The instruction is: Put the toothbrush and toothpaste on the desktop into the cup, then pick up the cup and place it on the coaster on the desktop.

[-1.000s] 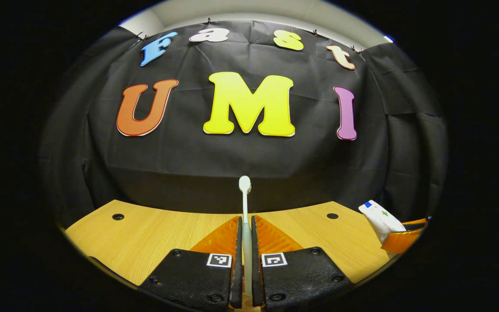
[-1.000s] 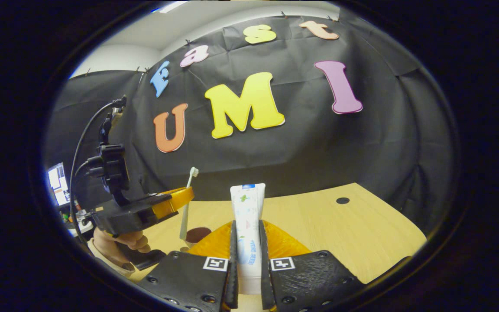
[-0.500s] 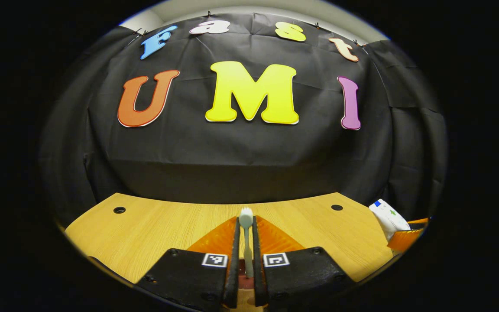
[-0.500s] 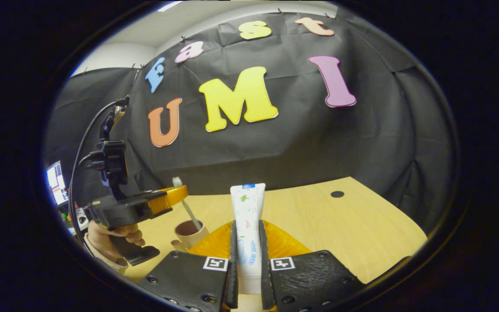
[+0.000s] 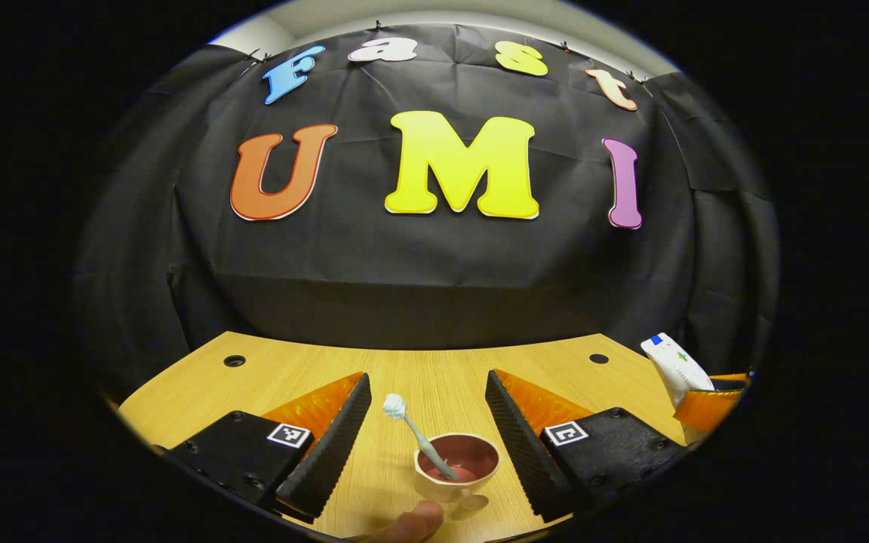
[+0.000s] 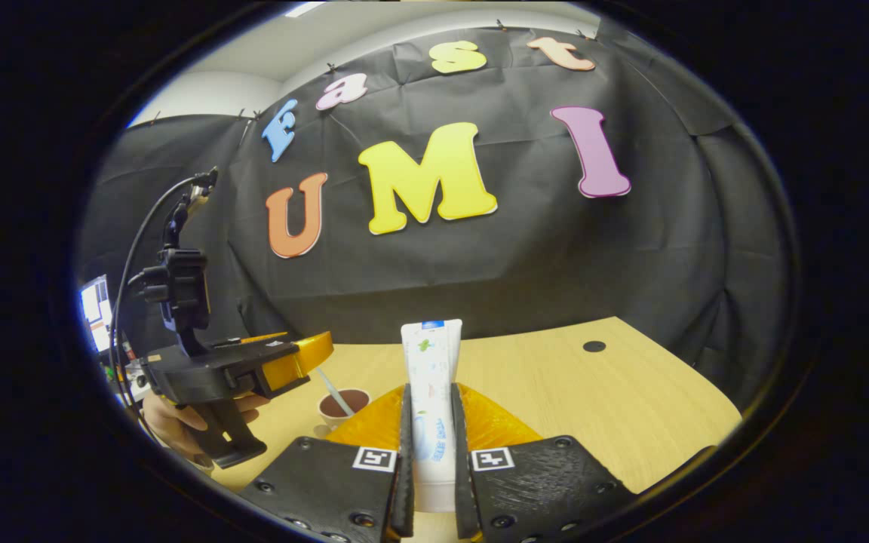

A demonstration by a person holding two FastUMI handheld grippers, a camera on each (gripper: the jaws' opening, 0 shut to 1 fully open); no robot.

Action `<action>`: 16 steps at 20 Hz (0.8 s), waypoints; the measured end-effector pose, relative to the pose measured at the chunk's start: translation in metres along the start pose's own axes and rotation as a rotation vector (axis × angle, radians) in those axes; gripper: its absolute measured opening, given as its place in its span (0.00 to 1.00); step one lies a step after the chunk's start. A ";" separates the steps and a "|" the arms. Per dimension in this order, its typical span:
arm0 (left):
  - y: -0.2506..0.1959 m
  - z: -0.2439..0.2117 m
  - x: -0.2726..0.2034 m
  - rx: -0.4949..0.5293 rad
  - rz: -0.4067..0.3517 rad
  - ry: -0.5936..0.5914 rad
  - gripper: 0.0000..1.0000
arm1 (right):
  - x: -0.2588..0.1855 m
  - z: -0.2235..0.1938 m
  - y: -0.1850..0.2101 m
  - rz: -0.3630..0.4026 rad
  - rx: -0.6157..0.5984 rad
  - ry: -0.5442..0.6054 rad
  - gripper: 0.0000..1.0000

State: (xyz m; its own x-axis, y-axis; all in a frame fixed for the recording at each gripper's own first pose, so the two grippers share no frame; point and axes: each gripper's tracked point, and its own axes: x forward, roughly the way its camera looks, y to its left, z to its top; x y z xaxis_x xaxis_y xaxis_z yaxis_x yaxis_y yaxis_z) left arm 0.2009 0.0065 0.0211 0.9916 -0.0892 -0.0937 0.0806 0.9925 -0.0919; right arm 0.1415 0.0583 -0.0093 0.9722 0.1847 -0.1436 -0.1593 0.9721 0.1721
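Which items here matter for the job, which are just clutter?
Job:
toothbrush, leaning in the cup
toothpaste, clamped in the right tongs
left tongs, open over the cup

Lying about:
monitor at the booth's edge
desk holes

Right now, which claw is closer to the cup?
Left. The left claw hangs open right over the cup; the right claw is off to the side, holding the toothpaste.

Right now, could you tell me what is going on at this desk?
A person works with two handheld grippers. The left gripper is open above the cup, and the toothbrush already leans inside it. The right gripper is shut on the toothpaste, held upright over the desk, not yet in the cup.
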 end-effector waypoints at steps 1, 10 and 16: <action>0.005 0.001 -0.004 -0.001 0.007 -0.003 0.97 | 0.001 0.002 0.005 0.004 -0.005 -0.004 0.22; 0.050 -0.008 -0.043 -0.041 0.052 0.004 0.97 | 0.042 -0.001 0.065 0.130 0.004 0.019 0.21; 0.068 -0.013 -0.065 -0.051 0.049 -0.004 0.97 | 0.077 -0.011 0.093 0.146 0.017 0.067 0.22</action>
State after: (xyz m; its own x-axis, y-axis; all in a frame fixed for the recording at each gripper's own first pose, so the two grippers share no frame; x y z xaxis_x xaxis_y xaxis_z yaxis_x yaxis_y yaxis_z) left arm 0.1407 0.0786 0.0079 0.9946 -0.0399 -0.0956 0.0265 0.9902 -0.1371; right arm 0.1996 0.1646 -0.0152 0.9253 0.3333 -0.1808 -0.2941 0.9318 0.2126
